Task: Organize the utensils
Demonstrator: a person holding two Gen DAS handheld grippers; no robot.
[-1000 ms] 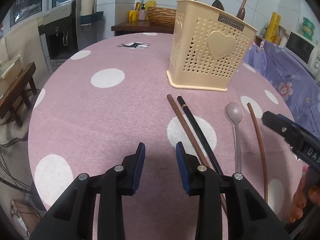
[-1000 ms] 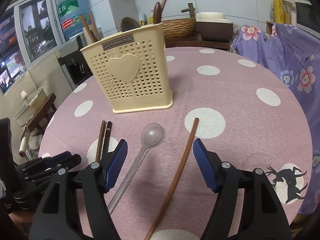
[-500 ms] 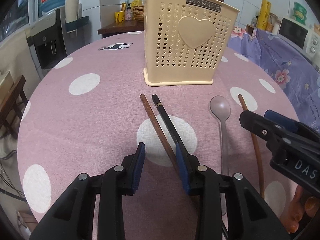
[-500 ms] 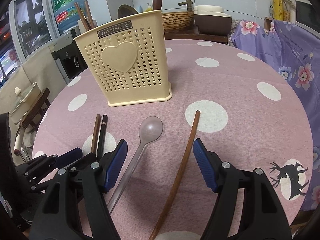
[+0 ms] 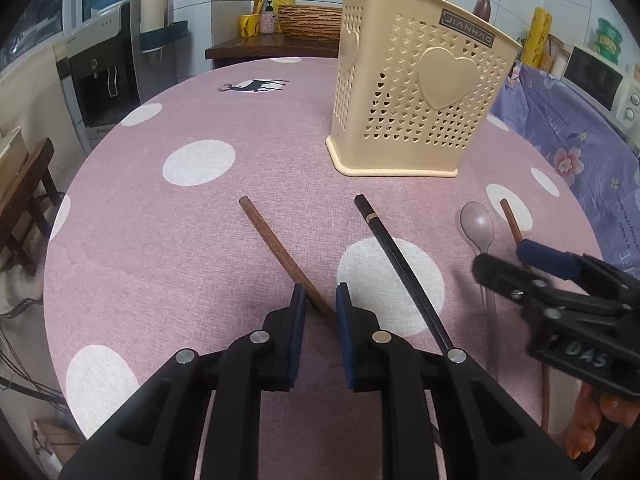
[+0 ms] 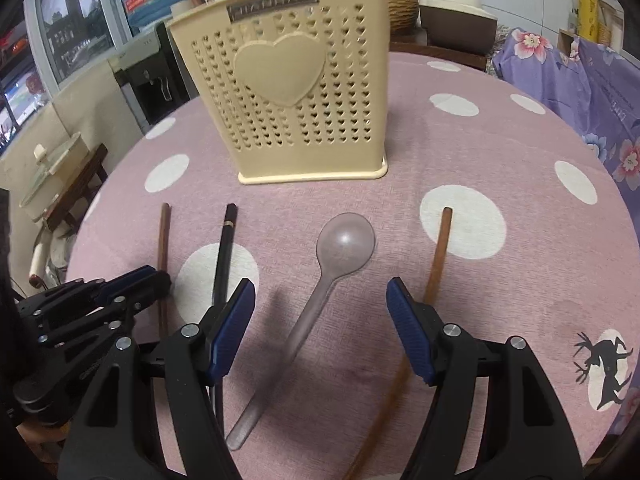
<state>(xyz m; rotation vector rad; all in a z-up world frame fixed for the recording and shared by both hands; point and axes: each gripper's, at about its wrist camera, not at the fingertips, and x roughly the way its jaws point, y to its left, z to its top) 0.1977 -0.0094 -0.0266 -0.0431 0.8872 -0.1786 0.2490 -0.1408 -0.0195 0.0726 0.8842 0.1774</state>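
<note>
While left gripper (image 5: 319, 300) straddles brown chopstick (image 5: 276, 246), right gripper (image 6: 320, 312) wide

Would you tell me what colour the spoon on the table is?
Translucent greyish-pink spoon; the right wrist view shows it best.

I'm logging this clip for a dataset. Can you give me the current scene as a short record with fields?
surface: pink polka-dot tablecloth
holder: cream utensil basket, upright, utensils already inside
loose items: brown chopstick, black chopstick, translucent spoon, long brown stick
left hand-held gripper: narrowly open, straddling brown chopstick
right hand-held gripper: wide open over spoon handle
</note>
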